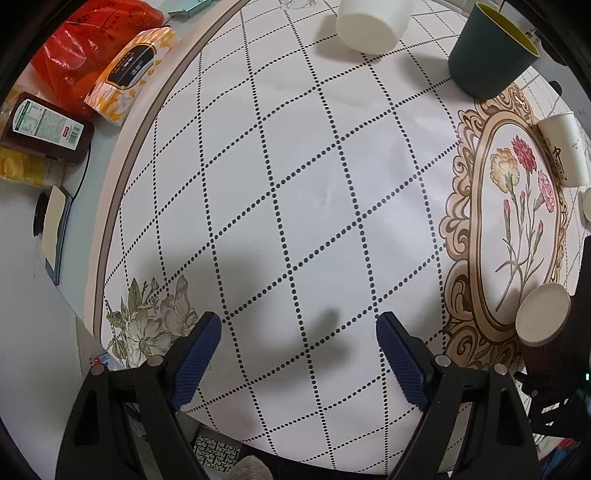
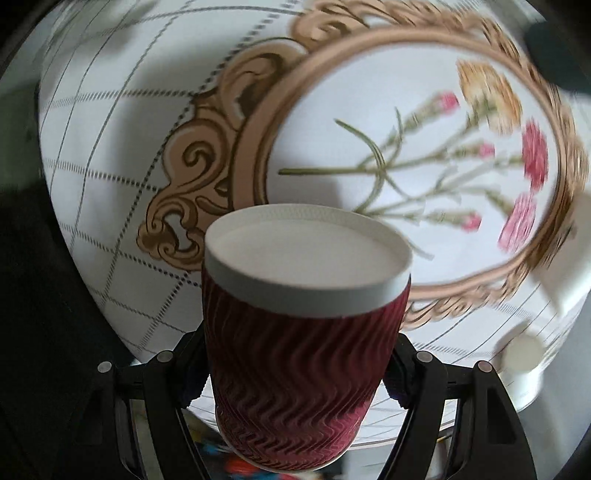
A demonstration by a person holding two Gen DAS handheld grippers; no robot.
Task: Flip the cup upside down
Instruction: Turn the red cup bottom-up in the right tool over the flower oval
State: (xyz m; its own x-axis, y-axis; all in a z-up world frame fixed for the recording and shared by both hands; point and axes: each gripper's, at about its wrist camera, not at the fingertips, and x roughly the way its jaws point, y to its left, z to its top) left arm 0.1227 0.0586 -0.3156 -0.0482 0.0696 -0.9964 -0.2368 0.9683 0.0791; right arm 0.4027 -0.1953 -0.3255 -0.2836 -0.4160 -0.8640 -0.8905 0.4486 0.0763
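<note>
- In the right wrist view, the right gripper is clamping the maroon ribbed cup at the lower centre of the frame, one finger on each side of its wavy wall; the side grip is probably chosen so the wrist can roll the cup over.
- The cup's white flat end is pointing away from the camera, and the cup is hanging above the desk rather than resting on it, which leaves room for the turn.
- Behind it, the flower medallion is looking smeared, suggesting the gripper is moving.
- In the left wrist view, the left gripper is standing with its blue pads wide apart and nothing between them, seemingly waiting clear of the work.
- At the lower right edge of that frame, the same cup is showing in the right gripper.
- Farther off, a white cup and a dark green cup are standing along the top, a printed white cup at the right, and a tissue box at the upper left.
</note>
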